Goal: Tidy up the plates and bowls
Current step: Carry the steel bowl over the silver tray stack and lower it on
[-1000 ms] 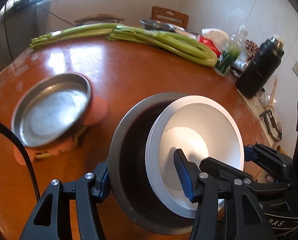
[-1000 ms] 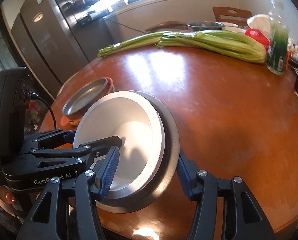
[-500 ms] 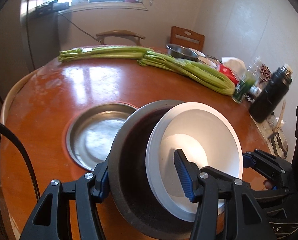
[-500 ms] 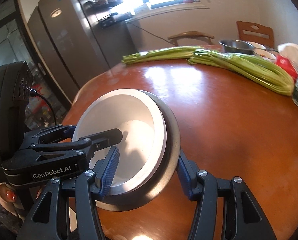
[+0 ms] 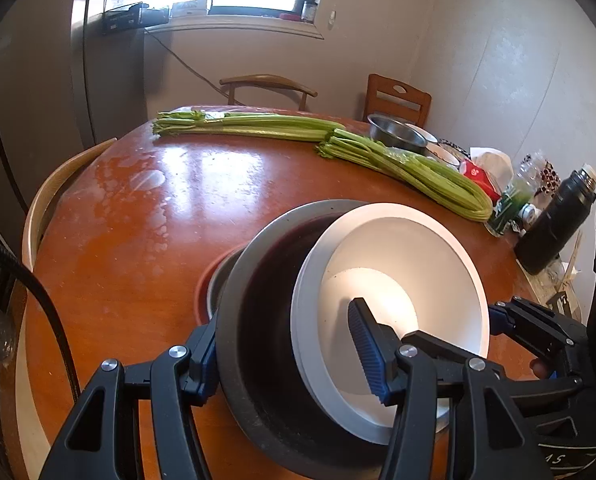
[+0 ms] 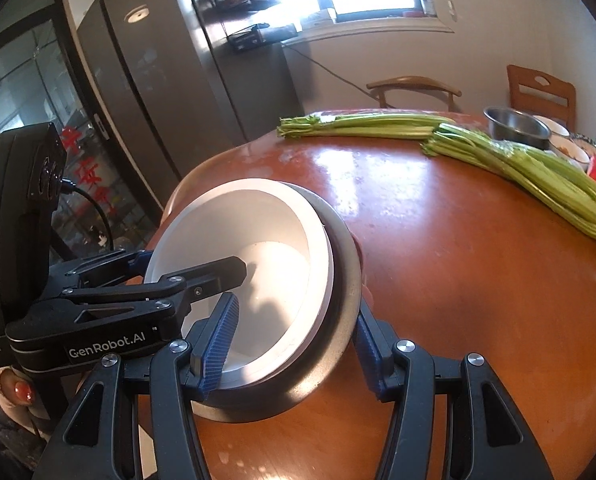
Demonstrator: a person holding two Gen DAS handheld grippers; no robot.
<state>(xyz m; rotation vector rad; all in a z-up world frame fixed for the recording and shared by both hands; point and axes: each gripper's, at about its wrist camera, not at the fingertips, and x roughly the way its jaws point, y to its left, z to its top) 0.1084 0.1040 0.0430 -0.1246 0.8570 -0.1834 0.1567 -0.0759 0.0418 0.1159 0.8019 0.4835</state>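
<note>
- Grippers: the left gripper [image 5: 294,356] and the right gripper [image 6: 294,344] are each seen pinched on the rim of the same stack, one from each side, with one finger inside the white bowl [image 5: 394,300] and the other outside the dark metal basin [image 5: 258,320].
- Stack: the white bowl is nested in the dark metal basin, both tilted and carried together above the round wooden table [image 5: 146,216].
- Change: a second ago the steel plate [image 5: 220,280] lay well to the left of the stack and fully exposed; now it is almost wholly hidden beneath the basin, only a rim sliver and its red mat [image 5: 202,288] showing.
- Meaning: the stack is judged to have been brought over the plate, so that setting it down there would gather the pieces in one pile; contact with the plate cannot be told.
- Contents: the white bowl is seen empty; the basin holds only the bowl.
- Farther out: celery bundles [image 5: 378,156] lie across the table; a steel bowl [image 6: 516,124] stands at the far edge, contents not visible; a black flask [image 5: 554,224] stands at the right.
</note>
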